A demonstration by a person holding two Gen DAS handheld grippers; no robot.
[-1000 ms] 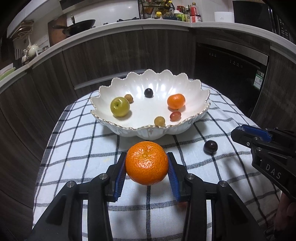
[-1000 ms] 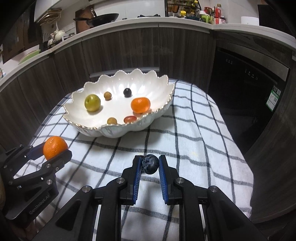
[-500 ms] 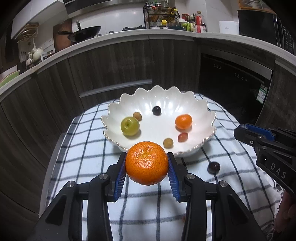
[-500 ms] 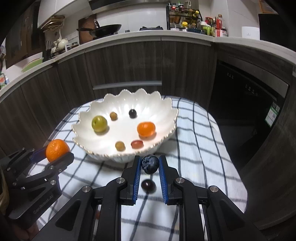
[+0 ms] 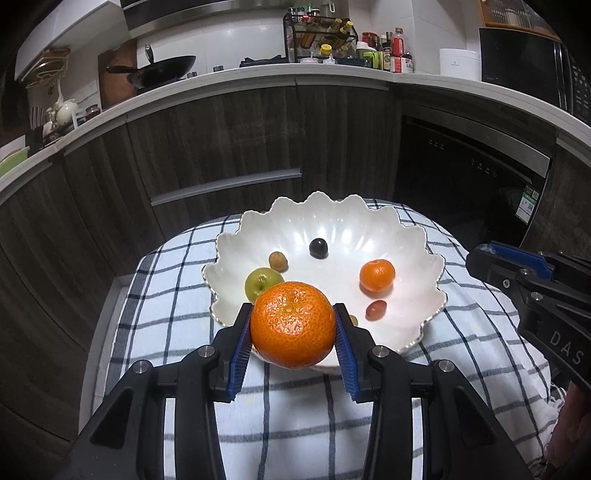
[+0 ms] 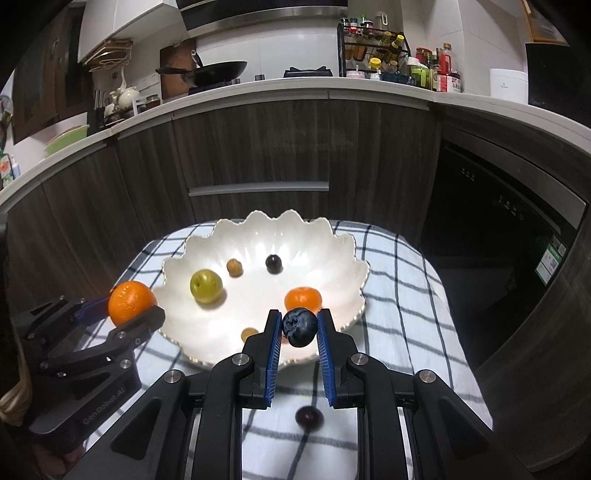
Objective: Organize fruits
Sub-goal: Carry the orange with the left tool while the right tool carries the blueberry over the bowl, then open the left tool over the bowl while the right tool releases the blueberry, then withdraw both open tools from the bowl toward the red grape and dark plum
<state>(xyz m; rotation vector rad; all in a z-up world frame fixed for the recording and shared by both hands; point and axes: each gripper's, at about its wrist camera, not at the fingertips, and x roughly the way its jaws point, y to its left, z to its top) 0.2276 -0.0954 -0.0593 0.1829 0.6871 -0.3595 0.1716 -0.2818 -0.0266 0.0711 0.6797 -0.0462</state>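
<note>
Covering the small table is a white cloth (image 5: 173,306) with a dark check; behind it run dark wood cabinets (image 5: 221,133) under a pale counter (image 5: 332,75) that carries a wok (image 5: 166,70), a rack of bottles (image 5: 319,33) and a white pot (image 5: 460,64). A black oven front (image 6: 491,221) stands at the far right.

Clamped between the blue pads of the left gripper (image 5: 293,330) is a large orange (image 5: 293,325), held above the near left rim of the bowl. The right gripper (image 6: 300,328) has its jaws pinched on a blueberry (image 6: 300,326), raised over the near edge of the bowl.

Sitting on the cloth, the white scalloped bowl (image 6: 258,229) holds a green apple (image 6: 205,285) at the left, a small brown fruit (image 6: 235,266) and a dark grape (image 6: 273,263) toward the far side, a small orange (image 6: 303,297) at the right, a red grape (image 5: 376,309) near it, and a yellowish grape (image 6: 249,334) at the near side. One dark grape (image 6: 308,417) lies loose on the cloth, nearer than the bowl.
</note>
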